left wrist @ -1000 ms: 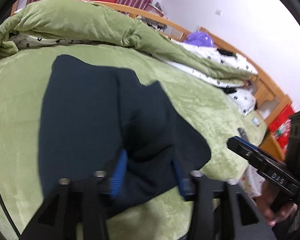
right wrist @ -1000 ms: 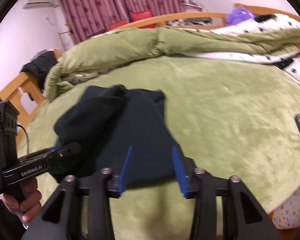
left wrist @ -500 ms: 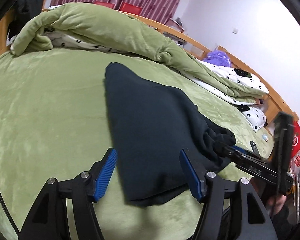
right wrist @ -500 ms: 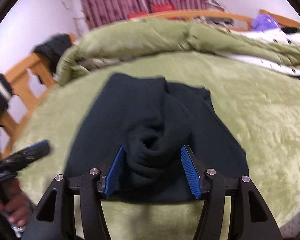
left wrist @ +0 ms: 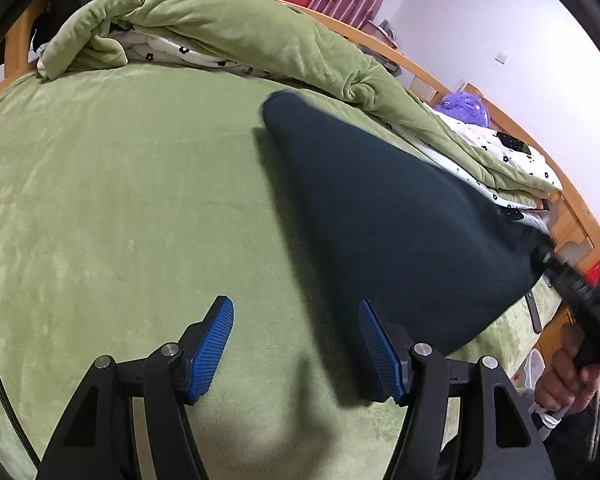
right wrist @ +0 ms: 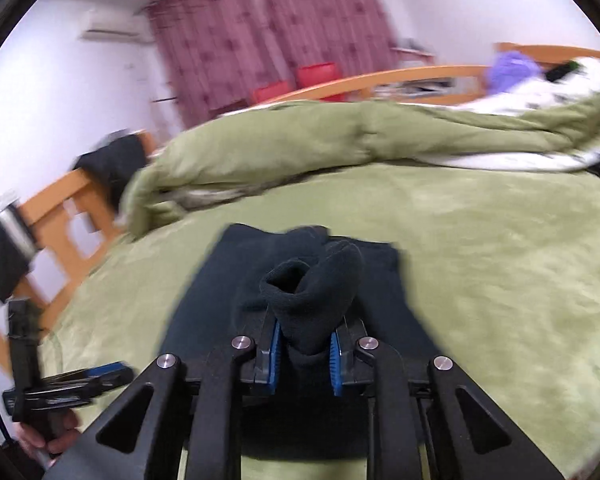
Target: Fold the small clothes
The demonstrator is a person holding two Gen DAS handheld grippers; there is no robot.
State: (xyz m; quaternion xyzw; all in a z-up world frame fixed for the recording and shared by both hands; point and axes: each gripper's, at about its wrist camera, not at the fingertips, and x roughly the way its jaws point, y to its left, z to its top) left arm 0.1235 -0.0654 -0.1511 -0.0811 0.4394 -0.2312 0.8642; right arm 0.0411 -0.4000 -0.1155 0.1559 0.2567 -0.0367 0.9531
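Note:
A dark navy garment [left wrist: 380,220] lies on the green bed cover [left wrist: 120,200], its right end lifted off the bed. My left gripper [left wrist: 296,348] stands open over bare cover just left of the garment, nothing between its blue pads. In the right wrist view my right gripper [right wrist: 304,344] is closing, its pads pressing a bunched fold of the garment [right wrist: 312,292]. In the left wrist view the right gripper [left wrist: 556,268] holds that end at the far right. The left gripper [right wrist: 100,376] shows low on the left in the right wrist view.
A rolled green quilt [left wrist: 220,28] with a white patterned lining runs along the far side of the bed. A wooden bed frame [right wrist: 60,216] with dark clothes hung on it stands at the left. A dark slim device [left wrist: 534,312] lies near the bed's right edge.
My left gripper has let go of the garment and slid left onto bare cover. My right gripper has shut on a bunched fold and the garment's right end has risen.

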